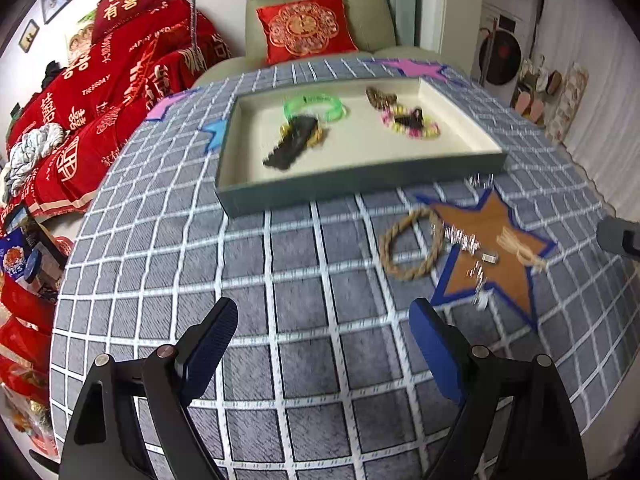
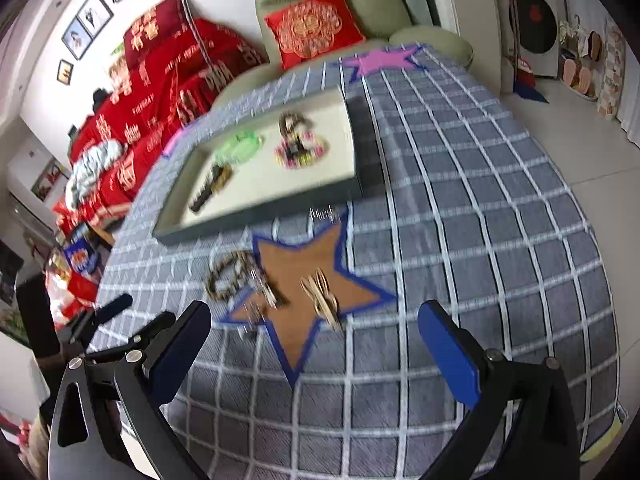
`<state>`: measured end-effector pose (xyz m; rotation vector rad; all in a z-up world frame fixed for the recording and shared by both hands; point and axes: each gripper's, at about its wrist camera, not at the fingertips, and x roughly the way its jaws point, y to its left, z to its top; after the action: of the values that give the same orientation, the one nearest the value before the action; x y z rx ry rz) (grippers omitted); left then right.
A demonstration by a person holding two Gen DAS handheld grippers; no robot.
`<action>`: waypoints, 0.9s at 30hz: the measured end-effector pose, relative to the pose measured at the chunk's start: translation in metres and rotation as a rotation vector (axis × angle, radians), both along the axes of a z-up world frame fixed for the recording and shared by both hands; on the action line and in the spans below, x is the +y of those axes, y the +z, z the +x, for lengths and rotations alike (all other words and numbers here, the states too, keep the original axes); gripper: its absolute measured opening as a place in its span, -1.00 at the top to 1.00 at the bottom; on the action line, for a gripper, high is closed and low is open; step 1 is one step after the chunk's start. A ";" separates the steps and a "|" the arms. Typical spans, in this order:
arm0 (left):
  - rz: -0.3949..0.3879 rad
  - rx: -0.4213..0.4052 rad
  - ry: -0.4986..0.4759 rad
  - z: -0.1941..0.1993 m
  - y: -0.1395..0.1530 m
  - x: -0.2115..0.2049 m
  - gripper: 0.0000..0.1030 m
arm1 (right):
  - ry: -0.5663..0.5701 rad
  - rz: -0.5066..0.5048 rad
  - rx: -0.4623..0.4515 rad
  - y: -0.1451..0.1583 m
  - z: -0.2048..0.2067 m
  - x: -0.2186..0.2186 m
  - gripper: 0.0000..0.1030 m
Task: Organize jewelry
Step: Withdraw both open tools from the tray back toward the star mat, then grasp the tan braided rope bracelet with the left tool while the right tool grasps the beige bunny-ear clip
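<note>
left wrist: "thursday" on red bedding [image 1: 96,80]

Ahead of the left fingers [image 1: 224,320] sits the tray [image 1: 360,184] on the worktop [image 1: 280,280]; rope ring [image 1: 412,244] lies ahead-right, before the tray; bracelets [image 1: 316,106] inside it.

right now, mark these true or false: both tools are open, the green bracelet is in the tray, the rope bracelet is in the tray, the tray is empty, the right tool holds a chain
1. Both the left tool and the right tool are open: true.
2. The green bracelet lies in the tray: true.
3. The rope bracelet is in the tray: false, it lies on the tablecloth beside the brown star.
4. The tray is empty: false, several pieces lie in it.
5. The right tool holds a chain: false, it holds nothing.
</note>
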<state>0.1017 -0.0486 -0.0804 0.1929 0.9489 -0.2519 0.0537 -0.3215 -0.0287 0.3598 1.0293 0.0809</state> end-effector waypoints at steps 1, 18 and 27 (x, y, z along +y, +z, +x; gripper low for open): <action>0.006 0.010 -0.004 0.000 -0.004 0.000 -0.82 | 0.008 0.000 0.024 -0.006 -0.003 -0.001 -1.00; -0.024 0.071 -0.054 0.023 -0.021 -0.018 -0.82 | 0.021 -0.121 0.116 -0.035 -0.007 0.004 -1.00; -0.006 0.072 -0.105 0.036 -0.024 -0.035 -0.82 | 0.070 -0.208 0.104 -0.035 0.008 0.023 -0.95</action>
<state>0.1382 -0.0838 -0.1047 0.2293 1.0106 -0.3606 0.0614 -0.2989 -0.0634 0.1395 1.1426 0.0175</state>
